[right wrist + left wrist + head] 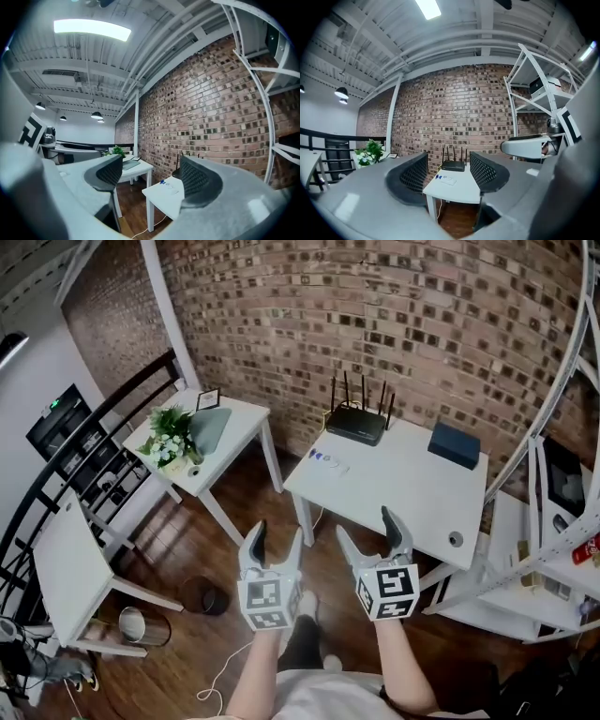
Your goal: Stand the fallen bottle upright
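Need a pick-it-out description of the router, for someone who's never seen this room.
Start at the brick wall; in the head view, take the right-hand white table of the two near it. At its far left corner sits the router. It is black with upright antennas, unlike the flat dark blue box to its right.

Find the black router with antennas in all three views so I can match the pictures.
Head view: router upper middle, at the back of the white table.
Left gripper view: centre, between the two jaws.
Right gripper view: right of centre, mostly hidden; an antenna shows.
Shared landmark: the potted plant, left of the router in every view.
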`<action>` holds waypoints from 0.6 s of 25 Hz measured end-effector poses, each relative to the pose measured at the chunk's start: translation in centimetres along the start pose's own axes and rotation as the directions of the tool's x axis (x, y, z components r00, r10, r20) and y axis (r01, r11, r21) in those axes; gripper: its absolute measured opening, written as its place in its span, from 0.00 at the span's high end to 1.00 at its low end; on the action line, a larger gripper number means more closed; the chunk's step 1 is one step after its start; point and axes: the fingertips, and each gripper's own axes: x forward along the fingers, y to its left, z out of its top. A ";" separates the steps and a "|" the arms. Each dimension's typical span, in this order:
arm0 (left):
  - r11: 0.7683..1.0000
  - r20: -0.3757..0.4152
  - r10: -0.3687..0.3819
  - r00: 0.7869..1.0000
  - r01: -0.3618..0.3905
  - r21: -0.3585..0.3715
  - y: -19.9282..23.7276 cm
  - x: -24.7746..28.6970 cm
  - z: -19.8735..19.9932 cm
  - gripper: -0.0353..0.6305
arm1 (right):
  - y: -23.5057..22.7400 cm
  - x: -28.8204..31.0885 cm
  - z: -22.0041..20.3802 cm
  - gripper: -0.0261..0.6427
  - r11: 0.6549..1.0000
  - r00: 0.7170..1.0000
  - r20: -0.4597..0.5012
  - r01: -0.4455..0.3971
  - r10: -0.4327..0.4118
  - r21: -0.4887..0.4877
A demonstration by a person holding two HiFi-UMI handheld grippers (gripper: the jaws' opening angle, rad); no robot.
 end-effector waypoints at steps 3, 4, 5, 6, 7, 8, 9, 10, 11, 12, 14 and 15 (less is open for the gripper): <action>0.999 -0.008 -0.025 1.000 0.024 -0.023 0.4 4.5 -0.7 0.50 | -1.2 3.5 -0.7 0.41 1.000 1.000 -0.012 -0.004 0.004 -0.013; 0.999 -0.012 -0.041 0.999 0.041 -0.026 0.3 6.3 -0.8 0.50 | -1.9 4.7 -0.8 0.41 1.000 1.000 -0.015 0.002 -0.002 -0.016; 0.998 -0.014 -0.058 0.998 0.058 -0.021 0.2 8.0 -0.8 0.50 | -2.6 6.0 -0.9 0.41 1.000 1.000 -0.016 0.008 -0.008 -0.020; 0.997 -0.017 -0.073 0.997 0.072 -0.011 0.2 9.8 -0.7 0.50 | -3.3 7.3 -0.8 0.41 1.000 1.000 -0.016 0.013 -0.013 -0.023; 0.996 -0.020 -0.084 0.996 0.084 0.000 0.4 11.5 -0.6 0.50 | -3.9 8.8 -0.7 0.41 1.000 1.000 -0.014 0.016 -0.017 -0.024; 0.996 -0.014 -0.093 0.996 0.093 0.010 0.7 13.3 -0.3 0.50 | -4.6 10.3 -0.5 0.41 1.000 1.000 -0.011 0.018 -0.018 -0.020; 0.995 -0.002 -0.101 0.995 0.101 0.018 1.1 15.2 0.2 0.51 | -5.3 12.0 -0.4 0.41 1.000 1.000 -0.011 0.017 -0.017 -0.012; 0.994 0.008 -0.109 0.994 0.109 0.024 1.5 17.1 0.6 0.51 | -6.0 13.7 -0.3 0.41 1.000 1.000 -0.017 0.014 -0.014 -0.001; 0.993 0.011 -0.117 0.993 0.116 0.024 2.0 18.7 1.0 0.51 | -6.6 15.4 -0.4 0.41 1.000 1.000 -0.028 0.009 -0.009 0.009; 0.992 0.012 -0.123 0.992 0.123 0.022 2.6 20.2 1.3 0.51 | -7.0 17.1 -0.4 0.42 1.000 0.999 -0.039 0.005 -0.005 0.012; 0.992 0.011 -0.126 0.992 0.126 0.016 4.1 23.0 1.6 0.53 | -7.8 20.4 -0.3 0.42 1.000 0.999 -0.054 0.003 -0.003 -0.001; 0.992 0.010 -0.123 0.992 0.123 0.016 5.1 24.4 1.7 0.53 | -8.1 22.1 -0.1 0.42 1.000 0.998 -0.057 0.001 -0.002 -0.010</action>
